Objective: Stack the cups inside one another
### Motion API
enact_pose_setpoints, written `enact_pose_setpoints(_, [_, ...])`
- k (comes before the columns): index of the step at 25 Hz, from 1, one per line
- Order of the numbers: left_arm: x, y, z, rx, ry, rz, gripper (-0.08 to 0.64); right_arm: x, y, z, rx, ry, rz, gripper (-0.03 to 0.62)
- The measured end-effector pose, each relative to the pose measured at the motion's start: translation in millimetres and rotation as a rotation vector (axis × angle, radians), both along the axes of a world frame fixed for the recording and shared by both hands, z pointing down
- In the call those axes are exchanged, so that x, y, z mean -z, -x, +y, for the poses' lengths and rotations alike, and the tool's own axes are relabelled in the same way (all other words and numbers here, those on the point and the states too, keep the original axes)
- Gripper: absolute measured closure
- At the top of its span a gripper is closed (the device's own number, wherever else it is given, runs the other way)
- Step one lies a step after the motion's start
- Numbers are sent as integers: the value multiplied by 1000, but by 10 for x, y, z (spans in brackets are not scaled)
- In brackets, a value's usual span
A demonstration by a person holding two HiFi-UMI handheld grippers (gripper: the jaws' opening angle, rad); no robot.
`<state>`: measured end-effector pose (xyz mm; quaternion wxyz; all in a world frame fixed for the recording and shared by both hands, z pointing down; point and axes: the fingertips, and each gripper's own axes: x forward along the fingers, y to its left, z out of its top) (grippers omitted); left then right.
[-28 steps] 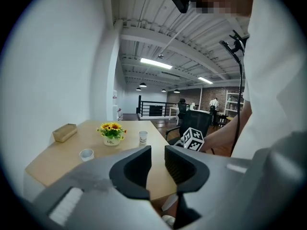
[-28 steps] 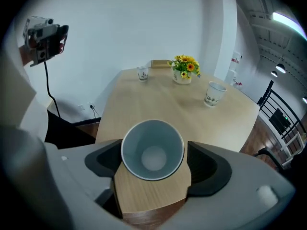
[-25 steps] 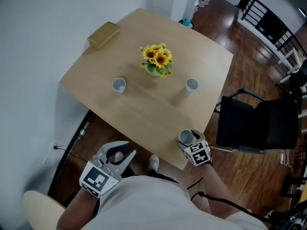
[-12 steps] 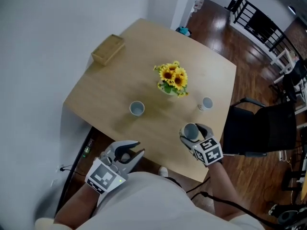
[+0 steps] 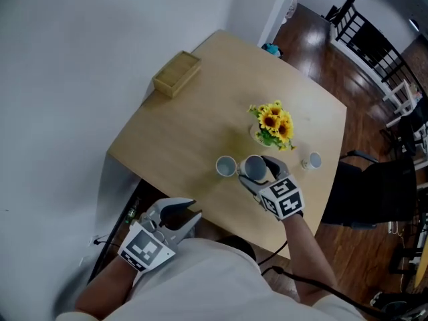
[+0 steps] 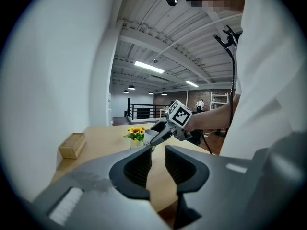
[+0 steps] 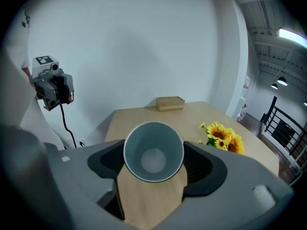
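while the right gripper (image 5: 259,171) is clamped on a cup (image 7: 153,152) over the table (image 5: 194,119), just beside a second cup (image 5: 225,166), the left gripper (image 6: 158,164) sits off the edge, jaws slightly apart, empty.

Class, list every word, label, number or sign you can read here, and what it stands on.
No words or numbers can be read.
Marker cube on the right tool: a black-and-white square pattern, no letters.
Marker cube on the left tool: likewise.
Cup in the right tool: no print shows.
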<state>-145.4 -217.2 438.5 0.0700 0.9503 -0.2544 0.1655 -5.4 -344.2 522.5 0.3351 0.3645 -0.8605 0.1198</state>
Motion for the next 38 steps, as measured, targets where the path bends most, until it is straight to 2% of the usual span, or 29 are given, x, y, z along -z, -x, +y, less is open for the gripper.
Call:
enact_pose_setpoints(4, [-36, 229, -70, 26, 5, 12, 463, -138, 263, -160, 23, 12, 12, 221])
enact_pose_setpoints(11, [-64, 453, -106, 52, 14, 12, 463, -518, 475, -235, 47, 74, 40, 212])
enact_pose_setpoints(16, [-106, 412, -88, 35, 34, 16, 463, -629, 491, -210, 30, 112, 21, 196])
enact_pose_setpoints(21, [-100, 247, -60, -11, 36, 23, 463, -458, 356, -41, 2, 94, -7, 190])
enact_pose_setpoints(29, [-28, -300, 98, -124, 48, 47, 463, -152, -378, 442, -128, 58, -23, 190])
enact_pose_setpoints(38, [13, -1357, 380, -233, 31, 61, 466, -168, -1752, 1007, -301, 60, -7, 190])
